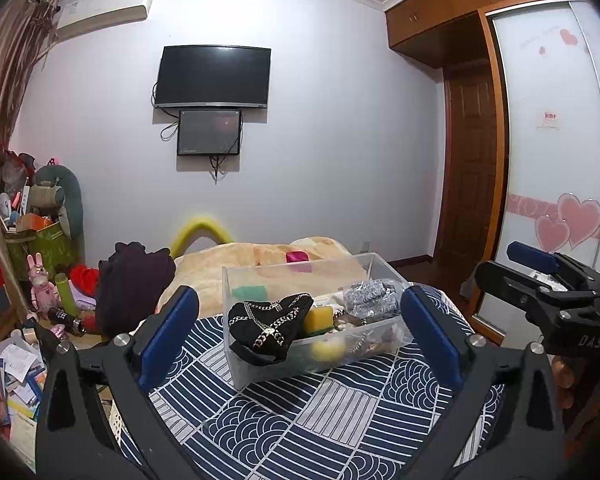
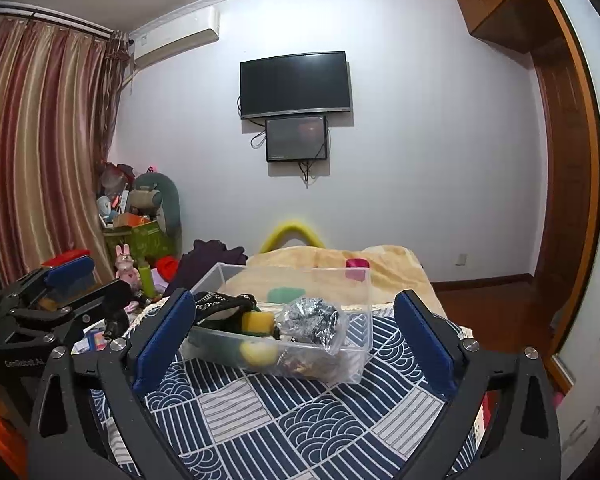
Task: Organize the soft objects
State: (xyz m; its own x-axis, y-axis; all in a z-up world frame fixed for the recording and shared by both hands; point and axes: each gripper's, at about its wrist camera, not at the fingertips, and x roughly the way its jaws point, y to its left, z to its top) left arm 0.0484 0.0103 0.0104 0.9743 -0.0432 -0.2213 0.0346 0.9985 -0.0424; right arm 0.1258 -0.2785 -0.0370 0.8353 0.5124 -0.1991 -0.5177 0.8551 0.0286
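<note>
A clear plastic bin (image 1: pixel 260 372) (image 2: pixel 360 280) stands on the blue and white patterned bedcover (image 1: pixel 300 420) (image 2: pixel 284 420). It holds a black pouch with a chain (image 1: pixel 272 320) (image 2: pixel 224 304), a yellow and green sponge (image 1: pixel 318 318) (image 2: pixel 257 323), a bag of silvery material (image 1: pixel 370 296) (image 2: pixel 312 318), a yellow ball (image 1: pixel 327 349) (image 2: pixel 258 352) and a green sponge (image 1: pixel 250 292) (image 2: pixel 286 295). My left gripper (image 1: pixel 300 328) is open and empty in front of the bin. My right gripper (image 2: pixel 294 338) is open and empty, also facing the bin.
A beige blanket (image 1: pixel 268 256) (image 2: pixel 380 264) with a pink object (image 1: pixel 297 257) (image 2: pixel 357 264) lies beyond the bin. A dark garment (image 1: pixel 132 280) (image 2: pixel 208 260) hangs at the bed's left edge. Cluttered boxes and toys (image 1: pixel 40 240) (image 2: pixel 140 232) fill the left floor. A wardrobe (image 1: pixel 552 120) stands right.
</note>
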